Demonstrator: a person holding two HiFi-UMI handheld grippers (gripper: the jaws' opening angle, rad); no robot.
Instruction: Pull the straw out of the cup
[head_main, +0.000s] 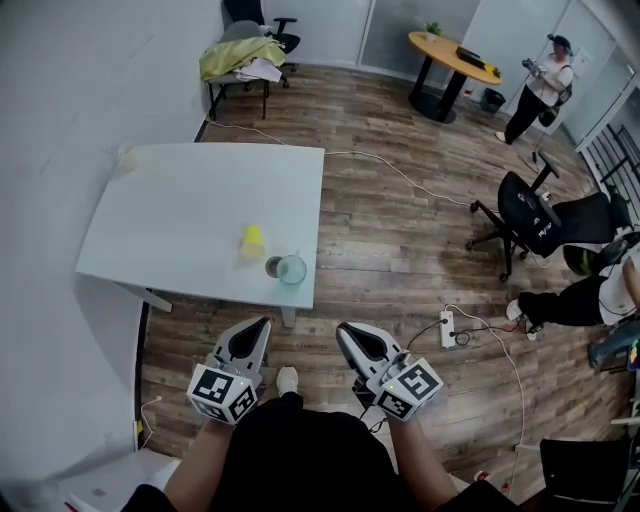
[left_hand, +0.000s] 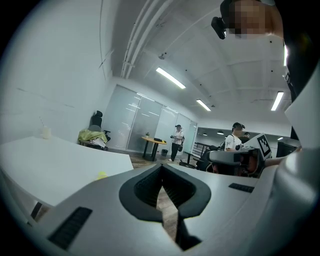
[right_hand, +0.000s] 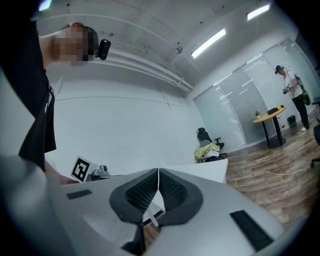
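Wood-plank floor runs round a white table (head_main: 180, 200). Nearest, short of that table's near edge and close against our body, we hold the left gripper (head_main: 263, 325) and the right gripper (head_main: 344, 330). Each cube bears black-and-white square markers (patterns, not lettering). Both pairs of jaws are pressed together tip to tip, with nothing between them. By the table's near right corner stands a clear cup (head_main: 292, 269), with a dark round thing (head_main: 273, 266) just beside it and a yellow thing (head_main: 252, 240) a little farther in. We cannot make out the straw at this size. Beyond the table's far edge sits a chair (head_main: 240, 60) draped in yellow-green cloth.
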